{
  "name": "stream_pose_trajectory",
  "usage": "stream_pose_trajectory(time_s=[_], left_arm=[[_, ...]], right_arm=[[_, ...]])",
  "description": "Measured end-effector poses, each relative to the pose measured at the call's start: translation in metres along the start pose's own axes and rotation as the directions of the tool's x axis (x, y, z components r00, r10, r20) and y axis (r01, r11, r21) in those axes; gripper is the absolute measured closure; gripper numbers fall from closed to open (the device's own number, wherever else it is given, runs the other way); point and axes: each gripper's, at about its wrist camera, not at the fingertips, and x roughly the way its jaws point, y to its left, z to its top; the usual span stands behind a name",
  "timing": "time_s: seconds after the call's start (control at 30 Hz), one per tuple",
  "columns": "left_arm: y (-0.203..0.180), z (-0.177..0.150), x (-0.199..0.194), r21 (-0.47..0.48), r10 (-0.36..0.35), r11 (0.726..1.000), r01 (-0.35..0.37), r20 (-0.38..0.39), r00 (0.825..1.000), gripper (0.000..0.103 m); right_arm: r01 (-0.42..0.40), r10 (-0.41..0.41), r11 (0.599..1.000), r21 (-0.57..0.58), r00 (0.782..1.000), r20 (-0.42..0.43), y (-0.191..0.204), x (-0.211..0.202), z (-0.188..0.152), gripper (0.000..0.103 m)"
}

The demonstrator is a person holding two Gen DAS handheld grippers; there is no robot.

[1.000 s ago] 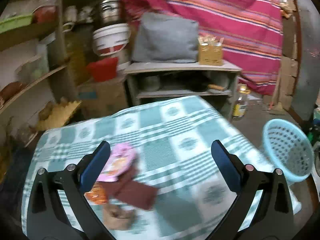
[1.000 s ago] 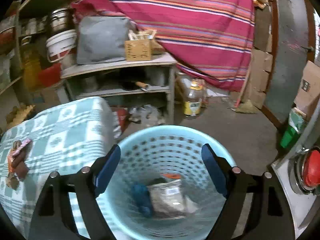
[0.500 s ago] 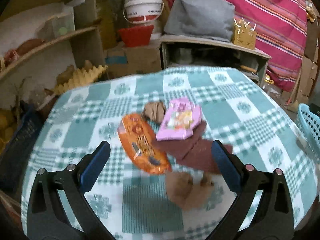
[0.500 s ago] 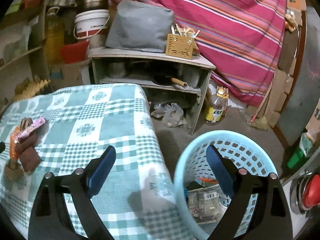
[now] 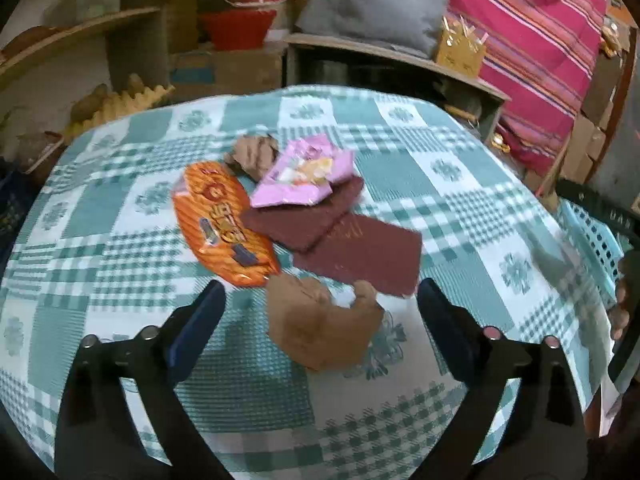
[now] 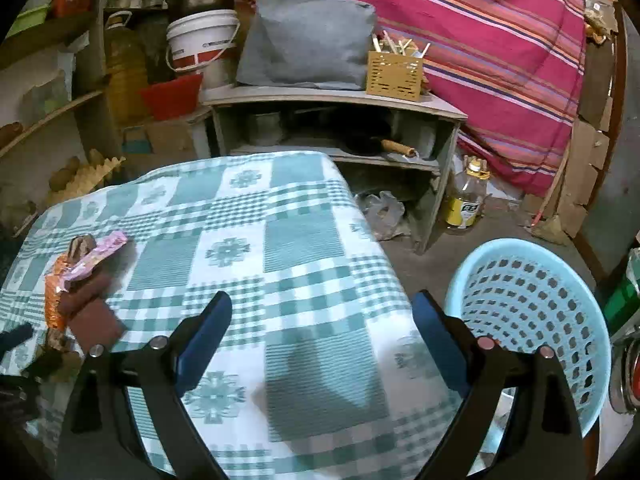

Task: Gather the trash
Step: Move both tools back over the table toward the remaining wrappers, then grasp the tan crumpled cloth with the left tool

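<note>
A heap of trash lies on the green checked tablecloth [image 5: 120, 220]: an orange snack packet [image 5: 220, 224], a pink wrapper [image 5: 304, 176], two maroon wrappers [image 5: 360, 252] and a crumpled brown paper [image 5: 320, 328]. My left gripper [image 5: 320, 300] hangs low over the nearest brown paper. Its jaws are closing, the paper lies between the fingertips, and the pads stand clear of it. My right gripper [image 6: 322, 308] is open and empty over the table's right part. The pale blue basket [image 6: 532, 300] stands on the floor to its right, and the pink wrapper [image 6: 98, 258] shows far left.
Behind the table stands a low shelf unit [image 6: 332, 98] with a grey cushion [image 6: 304, 40] and a yellow slotted box [image 6: 394, 70]. A white bucket [image 6: 200, 40] and a red tub sit further left. An oil bottle [image 6: 466, 196] is on the floor before the striped cloth.
My left gripper has come down and closer to the trash heap, which now fills its view. My right gripper has swung left from above the basket to above the table.
</note>
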Motion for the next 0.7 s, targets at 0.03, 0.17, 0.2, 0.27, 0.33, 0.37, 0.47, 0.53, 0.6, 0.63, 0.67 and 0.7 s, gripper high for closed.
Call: stream_pose_trajectory(time_s=[0.03, 0.17, 0.2, 0.27, 0.33, 0.37, 0.47, 0.53, 0.6, 0.63, 0.67, 0.7], left_arm=[[0.000, -0.002, 0.002, 0.002, -0.004, 1.000, 0.004, -0.010, 1.000, 0.017], [0.000, -0.006, 0.011, 0.008, -0.028, 1.000, 0.029, -0.055, 0.998, 0.041], [0.001, -0.006, 0.011, 0.007, -0.036, 0.999, 0.037, -0.058, 0.998, 0.046], [0.004, -0.005, 0.007, 0.008, -0.034, 0.999, 0.035, -0.046, 0.998, 0.048], [0.007, -0.003, 0.002, 0.006, -0.042, 0.999, 0.042, -0.037, 0.998, 0.049], [0.010, 0.000, -0.005, 0.001, -0.046, 0.999, 0.046, -0.025, 0.999, 0.049], [0.023, 0.010, -0.024, 0.010, -0.016, 1.000, 0.016, 0.033, 0.999, 0.049], [0.036, 0.017, -0.037, 0.007, 0.021, 1.000, -0.022, 0.084, 0.996, 0.048], [0.056, 0.023, -0.048, -0.024, 0.061, 0.998, -0.059, 0.129, 0.990, 0.048], [0.063, 0.025, -0.052, -0.039, 0.076, 0.997, -0.071, 0.139, 0.987, 0.048], [0.074, 0.027, -0.055, -0.058, 0.106, 0.993, -0.098, 0.155, 0.982, 0.048], [0.082, 0.028, -0.058, -0.069, 0.132, 0.990, -0.122, 0.165, 0.978, 0.048]], right_arm=[[-0.001, 0.001, 1.000, -0.005, 1.000, 0.001, 0.003, 0.000, 0.000, 0.013], [-0.005, 0.005, 0.999, -0.033, 1.000, 0.011, 0.016, -0.003, -0.002, 0.013], [-0.007, 0.007, 0.999, -0.038, 1.000, 0.011, 0.020, -0.003, -0.002, 0.013], [-0.014, 0.015, 0.999, -0.045, 1.000, 0.006, 0.026, -0.002, -0.003, 0.013], [-0.032, 0.032, 0.998, -0.050, 0.999, -0.001, 0.034, -0.001, -0.005, 0.013], [-0.046, 0.046, 0.997, -0.054, 0.999, -0.006, 0.039, -0.001, -0.006, 0.013], [-0.088, 0.087, 0.992, -0.085, 0.996, -0.016, 0.059, 0.001, -0.011, 0.013], [-0.116, 0.114, 0.986, -0.121, 0.993, -0.028, 0.076, 0.002, -0.016, 0.013], [-0.155, 0.148, 0.977, -0.145, 0.988, -0.052, 0.091, 0.004, -0.022, 0.013], [-0.184, 0.175, 0.971, -0.152, 0.982, -0.069, 0.100, 0.006, -0.026, 0.012], [-0.202, 0.192, 0.966, -0.158, 0.978, -0.081, 0.107, 0.007, -0.029, 0.011], [-0.223, 0.209, 0.960, -0.168, 0.973, -0.097, 0.117, 0.009, -0.032, 0.011]])
